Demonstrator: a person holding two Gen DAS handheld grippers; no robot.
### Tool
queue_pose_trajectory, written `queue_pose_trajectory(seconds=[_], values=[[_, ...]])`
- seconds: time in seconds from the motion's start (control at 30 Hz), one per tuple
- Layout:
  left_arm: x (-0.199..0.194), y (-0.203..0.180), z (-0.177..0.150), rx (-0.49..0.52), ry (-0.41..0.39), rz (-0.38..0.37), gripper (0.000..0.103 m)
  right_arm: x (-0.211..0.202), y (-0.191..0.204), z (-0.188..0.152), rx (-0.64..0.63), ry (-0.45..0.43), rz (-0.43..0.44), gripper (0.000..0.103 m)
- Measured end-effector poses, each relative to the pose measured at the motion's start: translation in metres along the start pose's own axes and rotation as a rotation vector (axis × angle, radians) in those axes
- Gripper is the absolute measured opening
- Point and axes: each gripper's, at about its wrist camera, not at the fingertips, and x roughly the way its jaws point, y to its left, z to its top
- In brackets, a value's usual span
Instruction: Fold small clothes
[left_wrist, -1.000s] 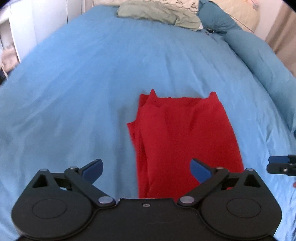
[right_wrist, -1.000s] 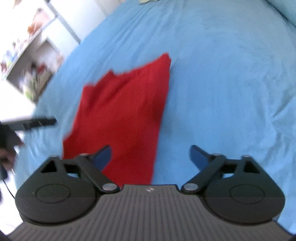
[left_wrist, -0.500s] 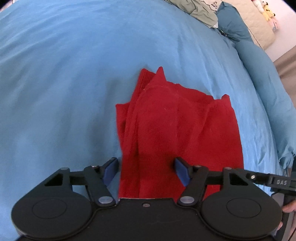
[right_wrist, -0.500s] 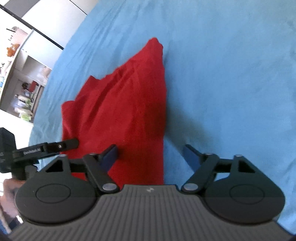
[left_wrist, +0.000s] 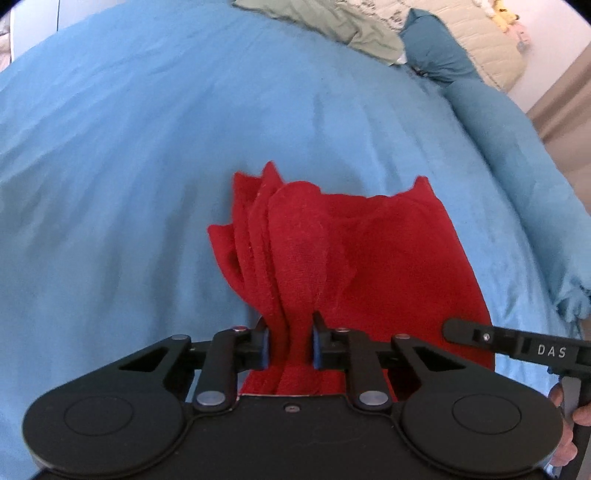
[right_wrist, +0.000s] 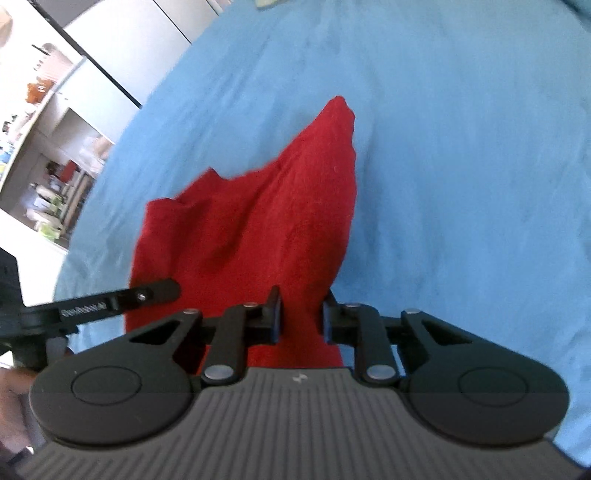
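On the blue bed cover (left_wrist: 147, 184) lies a soft red folded cloth (left_wrist: 388, 251). The left gripper (left_wrist: 290, 345) is closed tight on the bunched near-left edge of the cloth. The right gripper (right_wrist: 301, 317) pinches the near-right edge the same way. Far off, what may be a crumpled grey-green blanket (left_wrist: 332, 22) sits by a teal pillow (left_wrist: 436, 55).

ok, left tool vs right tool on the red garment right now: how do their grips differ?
The left tool pinches a bunched stack of several folded layers at the red garment's near left edge; the right tool pinches a smoother, flatter span at its near right edge. Cloth ahead of the left tool ruffles into ridges; ahead of the right tool it rises to one peak. Both are shut on the garment over the blue bedspread.
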Motion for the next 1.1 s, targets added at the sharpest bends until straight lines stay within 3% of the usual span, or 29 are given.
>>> queue_pose_trajectory(seconds=[0.23, 0.4, 0.57, 0.67, 0.9, 1.0, 1.07, 1.1], values=[[-0.058, -0.070, -0.040, 0.084, -0.054, -0.037, 0.022, -0.093, -0.003, -0.022, -0.059, -0.056, 0.023, 0.035], [-0.062, -0.119, -0.085, 0.115, -0.020, -0.044, 0.022, -0.149, -0.029, -0.063, -0.109, -0.055, -0.026, 0.035], [-0.025, -0.147, -0.124, 0.168, 0.036, -0.006, 0.022, -0.147, -0.082, -0.106, -0.028, -0.019, -0.066, 0.035], [-0.011, -0.155, -0.141, 0.222, 0.041, 0.079, 0.024, -0.130, -0.112, -0.129, 0.021, 0.003, -0.094, 0.036], [-0.007, -0.158, -0.148, 0.255, 0.004, 0.178, 0.050, -0.119, -0.133, -0.146, 0.039, -0.006, -0.087, 0.042], [-0.006, -0.157, -0.153, 0.277, 0.005, 0.244, 0.066, -0.120, -0.131, -0.142, 0.009, 0.004, -0.099, 0.051], [-0.009, -0.155, -0.155, 0.275, 0.009, 0.255, 0.067, -0.125, -0.129, -0.139, -0.012, 0.008, -0.124, 0.078], [-0.012, -0.155, -0.154, 0.272, 0.011, 0.259, 0.067, -0.130, -0.128, -0.139, -0.025, 0.001, -0.138, 0.084]])
